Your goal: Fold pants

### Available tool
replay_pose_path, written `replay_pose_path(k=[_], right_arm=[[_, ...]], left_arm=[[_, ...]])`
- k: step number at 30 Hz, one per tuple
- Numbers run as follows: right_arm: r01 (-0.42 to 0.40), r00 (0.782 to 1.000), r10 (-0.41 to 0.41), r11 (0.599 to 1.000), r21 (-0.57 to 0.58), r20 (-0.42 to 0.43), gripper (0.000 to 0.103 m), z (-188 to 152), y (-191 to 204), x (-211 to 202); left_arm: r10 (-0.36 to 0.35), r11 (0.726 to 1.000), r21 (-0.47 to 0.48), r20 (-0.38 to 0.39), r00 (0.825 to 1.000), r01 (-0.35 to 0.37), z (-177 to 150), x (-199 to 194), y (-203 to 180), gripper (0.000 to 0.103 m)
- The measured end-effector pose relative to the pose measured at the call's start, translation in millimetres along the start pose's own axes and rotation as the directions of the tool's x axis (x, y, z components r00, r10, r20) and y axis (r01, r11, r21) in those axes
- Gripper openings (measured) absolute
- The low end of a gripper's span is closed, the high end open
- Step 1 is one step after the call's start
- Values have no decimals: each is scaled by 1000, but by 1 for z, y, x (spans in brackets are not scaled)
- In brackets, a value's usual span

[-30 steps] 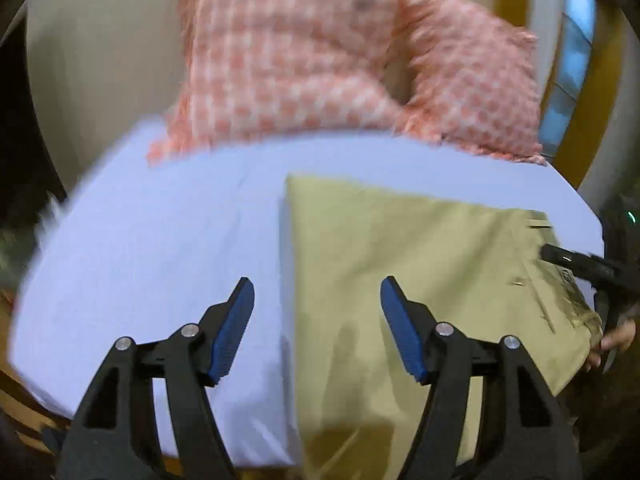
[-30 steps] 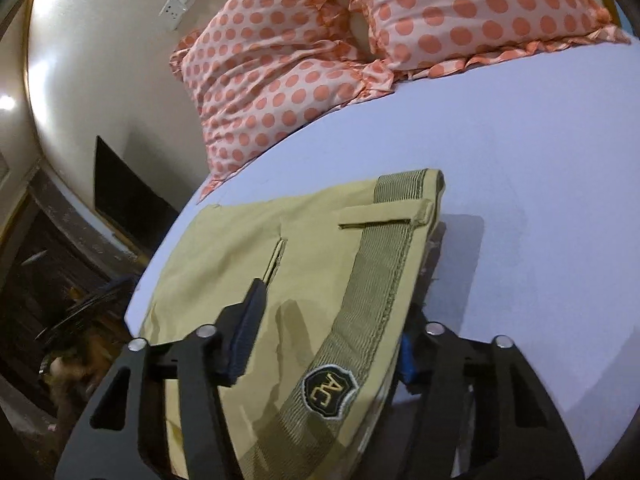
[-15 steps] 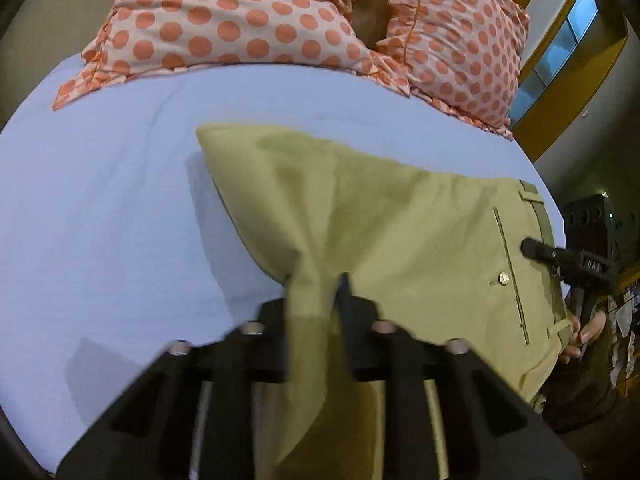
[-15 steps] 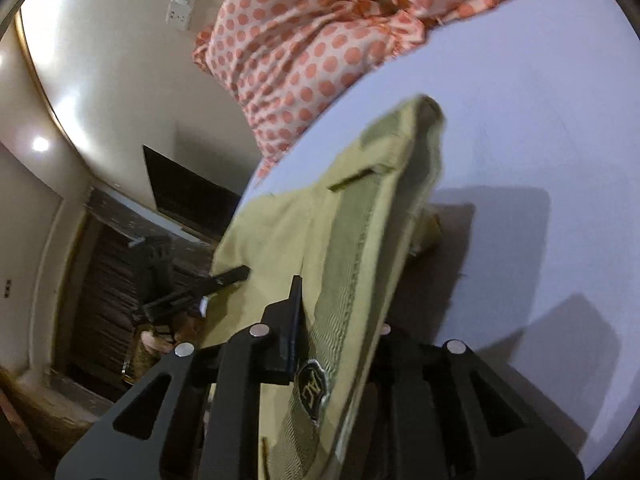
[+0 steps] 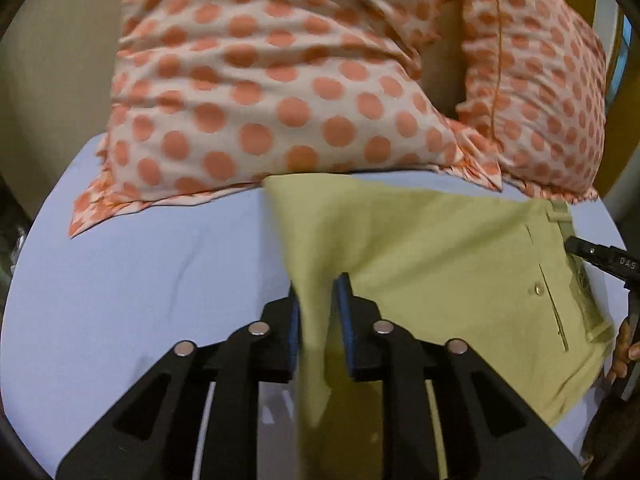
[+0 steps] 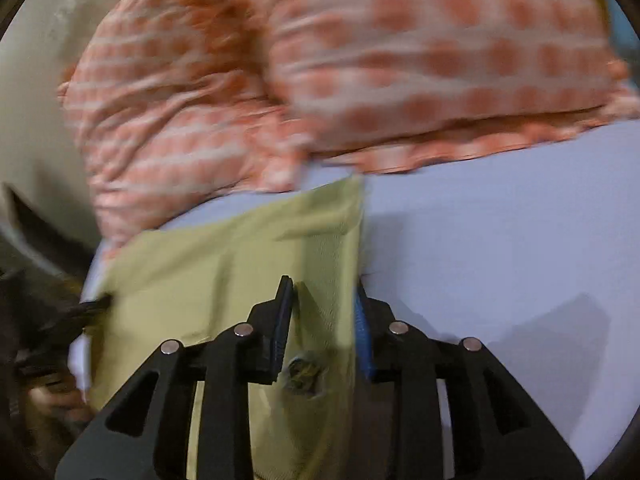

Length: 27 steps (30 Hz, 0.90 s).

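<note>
Folded olive-yellow pants (image 5: pixel 432 264) lie on the lilac bed sheet (image 5: pixel 140 280), their far edge close to the pillows. My left gripper (image 5: pixel 316 300) is shut on the pants' left edge, the cloth pinched between its blue pads. My right gripper (image 6: pixel 322 304) is shut on the waistband end of the pants (image 6: pixel 240 264), with the round label patch (image 6: pixel 304 372) between the fingers. The right gripper's black finger (image 5: pixel 596 258) also shows at the right edge of the left wrist view.
Two pillows with orange dots (image 5: pixel 272 80) (image 5: pixel 540 80) lie against the wall at the head of the bed. They fill the top of the right wrist view (image 6: pixel 360 60), blurred. Bare sheet (image 6: pixel 500 260) extends to the right of the pants.
Both grippers closed on the pants, lifted them, and carried them toward the pillows. The pants' far edge now sits near the pillows.
</note>
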State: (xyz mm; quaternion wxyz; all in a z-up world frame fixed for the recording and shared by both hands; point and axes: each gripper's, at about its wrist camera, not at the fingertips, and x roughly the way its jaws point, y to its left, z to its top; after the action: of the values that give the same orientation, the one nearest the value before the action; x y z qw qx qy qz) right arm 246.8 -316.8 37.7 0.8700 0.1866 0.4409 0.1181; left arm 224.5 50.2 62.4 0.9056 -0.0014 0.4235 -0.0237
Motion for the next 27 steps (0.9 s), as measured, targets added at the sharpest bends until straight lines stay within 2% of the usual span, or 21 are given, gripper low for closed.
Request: replay_pose_path(k=[1, 2, 3, 4, 5, 7, 8, 9, 11, 12, 14, 16, 18, 19, 21, 23, 25, 27], right_arm=[[1, 999, -1, 1000, 8, 54, 45, -4, -6, -15], [-20, 995, 18, 1000, 16, 94, 59, -9, -8, -29], [-71, 991, 68, 997, 16, 118, 63, -15, -7, -40], [-168, 980, 167, 986, -5, 109, 68, -24, 0, -48], [-212, 973, 213, 977, -22, 88, 75, -30, 6, -49], [-276, 960, 278, 959, -65, 23, 86, -43, 26, -45], [-279, 960, 280, 957, -80, -9, 88, -49, 36, -39], [-274, 962, 271, 958, -87, -42, 89, -52, 41, -30], [-215, 973, 206, 973, -80, -108, 92, -58, 49, -6], [-210, 975, 201, 974, -83, -99, 93, -60, 50, -4], [-191, 978, 182, 978, -85, -103, 94, -61, 50, -9], [-104, 993, 96, 988, -114, -74, 94, -71, 56, -27], [-51, 999, 47, 984, -171, -25, 94, -90, 68, -48], [-35, 999, 38, 980, -197, 8, 98, -104, 71, -59], [17, 999, -4, 972, -234, 54, 102, -125, 82, -73], [80, 995, -60, 961, -266, 81, 102, -153, 94, -78], [112, 993, -97, 953, -280, 66, 102, -174, 101, -73], [132, 991, -126, 949, -285, 40, 102, -186, 106, -62]], left_arm=[[22, 1000, 4, 24, 999, -22, -5, -10, 5, 20], [29, 1000, 8, 51, 998, -29, -12, -22, 7, 24], [4, 1000, 10, 68, 998, -5, -18, -33, 7, 27], [-56, 998, 15, 76, 996, 55, -27, -45, 5, 35], [-115, 993, 24, 76, 990, 114, -33, -52, 1, 44], [-193, 980, 62, 46, 980, 190, -46, -56, -17, 58], [-215, 974, 74, 20, 976, 213, -49, -52, -26, 63], [-233, 969, 78, -12, 972, 233, -52, -46, -33, 64], [-250, 964, 66, -102, 963, 258, -58, -24, -47, 76], [-241, 966, 59, -142, 960, 251, -61, -14, -51, 77], [-189, 974, 97, -128, 974, 202, -65, -10, -58, 79], [-153, 981, 96, -128, 980, 166, -71, -22, -59, 82], [-119, 986, 105, -94, 988, 129, -83, -43, -57, 92], [-91, 989, 111, -62, 994, 98, -95, -59, -54, 99], [-57, 991, 116, -25, 998, 60, -116, -82, -50, 100], [-37, 994, 105, -28, 999, 40, -140, -96, -46, 101], [-24, 994, 103, -64, 998, 31, -156, -95, -48, 101], [17, 993, 118, -76, 997, -8, -164, -90, -55, 101]])
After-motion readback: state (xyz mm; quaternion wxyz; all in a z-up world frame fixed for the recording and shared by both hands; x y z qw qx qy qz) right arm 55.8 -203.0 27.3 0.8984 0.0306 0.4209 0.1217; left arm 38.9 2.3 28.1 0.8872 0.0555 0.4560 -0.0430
